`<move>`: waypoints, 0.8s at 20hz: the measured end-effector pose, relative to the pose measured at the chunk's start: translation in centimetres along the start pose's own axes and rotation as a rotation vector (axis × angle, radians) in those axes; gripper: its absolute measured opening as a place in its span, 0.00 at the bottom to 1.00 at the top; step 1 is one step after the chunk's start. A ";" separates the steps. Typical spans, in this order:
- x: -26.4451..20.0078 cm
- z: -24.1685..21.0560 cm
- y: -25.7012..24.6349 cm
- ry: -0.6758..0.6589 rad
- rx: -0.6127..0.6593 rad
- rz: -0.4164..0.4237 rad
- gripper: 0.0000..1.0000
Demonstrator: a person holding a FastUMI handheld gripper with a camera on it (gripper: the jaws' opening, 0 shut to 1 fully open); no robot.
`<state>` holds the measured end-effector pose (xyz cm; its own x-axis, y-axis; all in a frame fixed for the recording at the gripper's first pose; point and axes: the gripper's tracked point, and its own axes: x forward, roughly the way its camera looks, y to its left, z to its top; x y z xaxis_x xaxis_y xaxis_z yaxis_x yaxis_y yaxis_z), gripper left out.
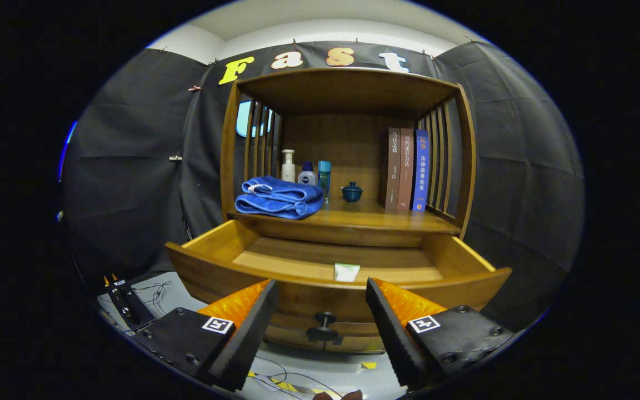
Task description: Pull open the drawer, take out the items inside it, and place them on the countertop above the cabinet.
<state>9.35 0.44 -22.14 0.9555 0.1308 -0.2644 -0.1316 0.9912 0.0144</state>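
1. The gripper is wide open and holds nothing.
2. The drawer is pulled out, its knob between the fingers.
3. A small packet stands inside, against the drawer's front edge, just beyond the fingers.
4. A blue towel lies on the countertop at its left edge.

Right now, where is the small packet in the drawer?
The packet lies inside the open drawer, against its front wall, just beyond the open gripper and above the knob.
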 end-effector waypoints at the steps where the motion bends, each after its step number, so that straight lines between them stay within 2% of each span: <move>1: 0.3 1.5 -0.5 0.012 -0.004 -0.003 0.99; 7: 5.8 4.9 -2.4 0.264 0.061 0.001 0.99; 10: 10.0 2.6 -3.6 0.444 0.030 -0.006 0.99; 12: 11.9 0.2 -3.1 0.590 0.070 0.021 0.99; 16: 15.7 -4.8 -3.9 0.780 0.063 -0.017 1.00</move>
<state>23.55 -1.44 -31.01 0.4922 0.0860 -0.8662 -0.0810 0.9953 0.0528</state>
